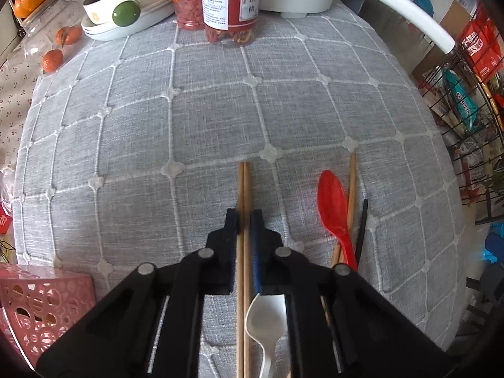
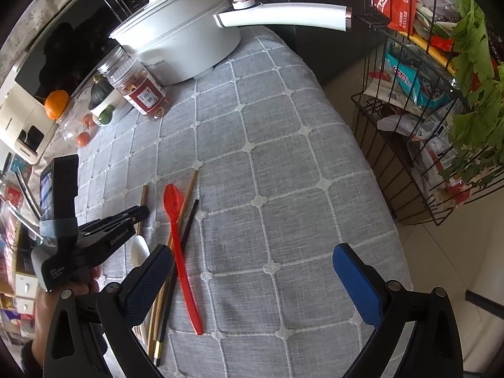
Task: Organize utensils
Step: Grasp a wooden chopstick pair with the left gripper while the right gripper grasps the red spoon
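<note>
My left gripper (image 1: 244, 220) is shut on a pair of wooden chopsticks (image 1: 244, 189) that lie along the grey checked tablecloth (image 1: 189, 126). A white spoon (image 1: 267, 321) lies under its right finger. To the right lie a red spoon (image 1: 334, 208), another wooden chopstick (image 1: 352, 182) and a black chopstick (image 1: 362, 223). My right gripper (image 2: 252, 267) is open and empty above the cloth. The red spoon (image 2: 181, 245), the wooden chopstick (image 2: 186, 201) and the black chopstick (image 2: 187, 223) lie by its left finger. The left gripper (image 2: 138, 212) shows at the left there.
A pink perforated basket (image 1: 41, 308) stands at the near left. Two jars (image 1: 230, 3), a white electric pot (image 2: 182, 41) with a long handle, a bowl with fruit (image 1: 119, 9) and small oranges (image 1: 53, 60) stand at the back. A black wire rack (image 2: 425, 126) stands right of the table.
</note>
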